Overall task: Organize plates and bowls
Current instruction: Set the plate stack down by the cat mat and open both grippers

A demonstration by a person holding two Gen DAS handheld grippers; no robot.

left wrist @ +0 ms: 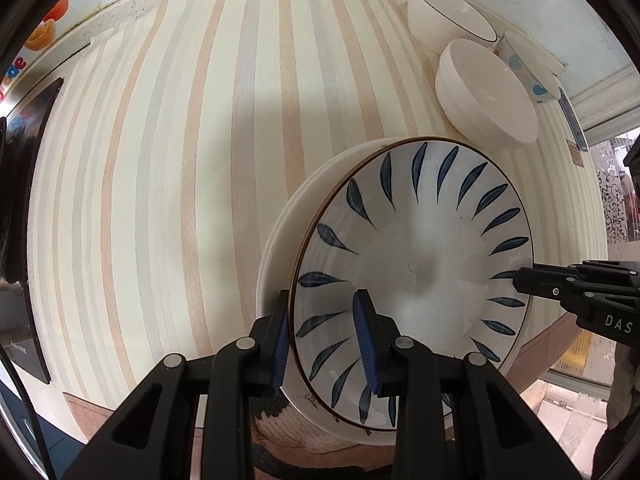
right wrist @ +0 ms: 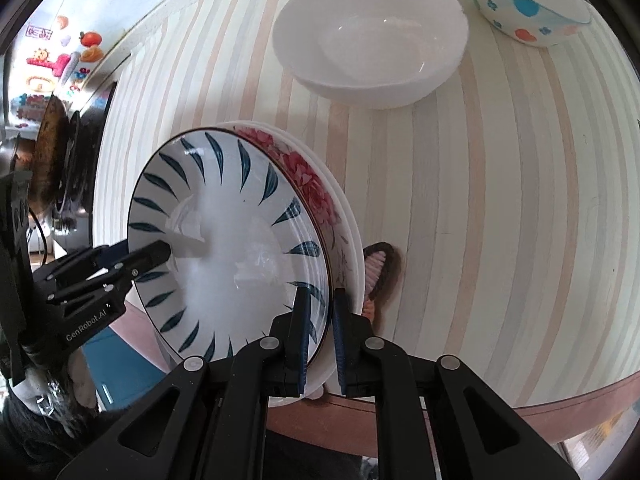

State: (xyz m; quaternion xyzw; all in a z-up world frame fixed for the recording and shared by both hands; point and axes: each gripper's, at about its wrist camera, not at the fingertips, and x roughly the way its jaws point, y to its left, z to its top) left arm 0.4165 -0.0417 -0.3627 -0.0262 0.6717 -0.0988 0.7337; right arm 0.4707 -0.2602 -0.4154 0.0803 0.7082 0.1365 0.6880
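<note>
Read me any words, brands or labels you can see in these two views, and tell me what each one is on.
"DAS": white letters, cut off, on the black right gripper.
"GenRobot.AI": white print on the black left gripper.
Colourful fridge magnets: characters too blurred to read.
Small label on the wall edge: too small to read.

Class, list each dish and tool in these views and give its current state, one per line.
Blue-leaf plate: top of stack, gripped at both rims.
Floral plate: beneath it.
Large white bowl: upright, empty.
Dotted bowl: upright.
Left tool: straddling rim.
Right tool: straddling rim.
</note>
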